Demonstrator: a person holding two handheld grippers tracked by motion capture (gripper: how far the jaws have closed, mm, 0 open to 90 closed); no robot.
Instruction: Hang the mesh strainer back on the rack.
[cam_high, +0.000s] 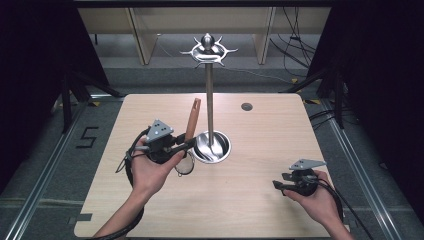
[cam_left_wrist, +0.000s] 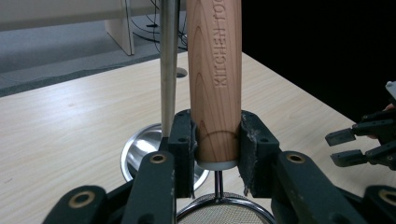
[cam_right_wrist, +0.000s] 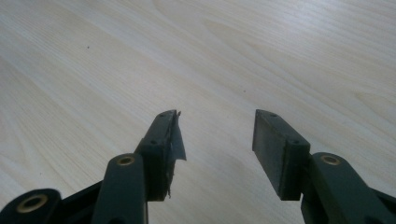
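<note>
Holding a small mesh strainer (cam_left_wrist: 224, 212) by its wooden handle (cam_left_wrist: 215, 79), the left gripper (cam_high: 187, 145) keeps the handle upright just left of the stand's steel pole (cam_high: 210, 100). The handle is stiff, round and smooth, stamped "KITCHEN TOO…"; judged light, likely to twist if gripped loosely. Best hold is low on the wood near the white collar, where the fingers (cam_left_wrist: 182, 140) are now clamped on both sides. The mesh bowl hangs below, thin and probably easy to dent. The stand's dished base (cam_high: 212, 147) sits mid-bench (cam_high: 270, 210), hooks (cam_high: 208, 50) at top. The right gripper (cam_high: 280, 181) rests near-right over bare wood, fingers (cam_right_wrist: 166, 140) parted, holding nothing.
</note>
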